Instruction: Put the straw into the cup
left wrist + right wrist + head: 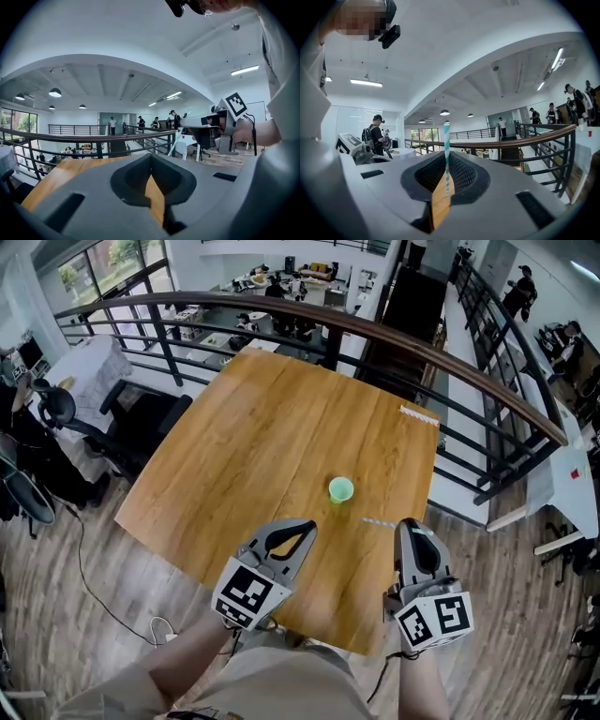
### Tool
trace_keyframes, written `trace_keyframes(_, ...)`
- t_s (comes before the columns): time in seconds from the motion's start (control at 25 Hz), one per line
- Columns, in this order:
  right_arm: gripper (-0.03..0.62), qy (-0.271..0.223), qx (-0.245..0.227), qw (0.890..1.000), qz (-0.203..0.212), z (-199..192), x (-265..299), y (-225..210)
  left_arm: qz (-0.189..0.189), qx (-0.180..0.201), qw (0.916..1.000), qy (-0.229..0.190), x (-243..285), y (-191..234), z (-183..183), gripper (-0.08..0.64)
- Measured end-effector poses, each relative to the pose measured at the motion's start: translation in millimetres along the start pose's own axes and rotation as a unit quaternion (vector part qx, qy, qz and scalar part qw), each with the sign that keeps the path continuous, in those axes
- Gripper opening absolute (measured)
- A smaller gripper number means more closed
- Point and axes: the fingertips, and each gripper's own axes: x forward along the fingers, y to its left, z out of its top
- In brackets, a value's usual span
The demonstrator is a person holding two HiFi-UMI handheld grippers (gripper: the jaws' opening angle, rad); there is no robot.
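A small green cup [340, 488] stands upright on the wooden table [262, 427], toward its near right part. My right gripper [405, 524] hovers over the near edge, to the right of the cup and nearer me, shut on a teal-and-white striped straw [379, 522]. The straw pokes out leftward from the jaw tips. In the right gripper view the straw [446, 159] stands up between the closed jaws of that gripper [446, 187]. My left gripper [307, 525] is shut and holds nothing, left of the cup and nearer me. The left gripper view shows its jaws [151, 174] meeting over bare wood.
A second striped straw [419, 415] lies at the table's far right edge. A dark railing [375, 334] runs behind the table with a drop beyond. An office chair [141, 423] stands at the left side. The person's legs are below the near edge.
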Motion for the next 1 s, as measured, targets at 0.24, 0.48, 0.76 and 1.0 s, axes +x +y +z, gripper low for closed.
trace_keyframes(0.24,0.034,0.010,0.015,1.000,-0.013,-20,39,-32,0.001,-0.007,0.9999,0.010,32,7,-10,0.012)
trace_keyframes(0.48,0.034,0.025,0.016,0.999,-0.018,-49,78,-50,0.002,-0.012,0.9996,0.025,58,20,-27,0.012)
trace_keyframes(0.76,0.034,0.052,0.013,0.998,-0.019,-88,117,-63,0.004,-0.018,0.9990,0.041,87,32,-53,0.012)
trace_keyframes(1.0,0.034,0.065,-0.003,0.998,-0.021,-121,140,-65,-0.007,-0.029,0.9980,0.056,104,32,-85,0.012)
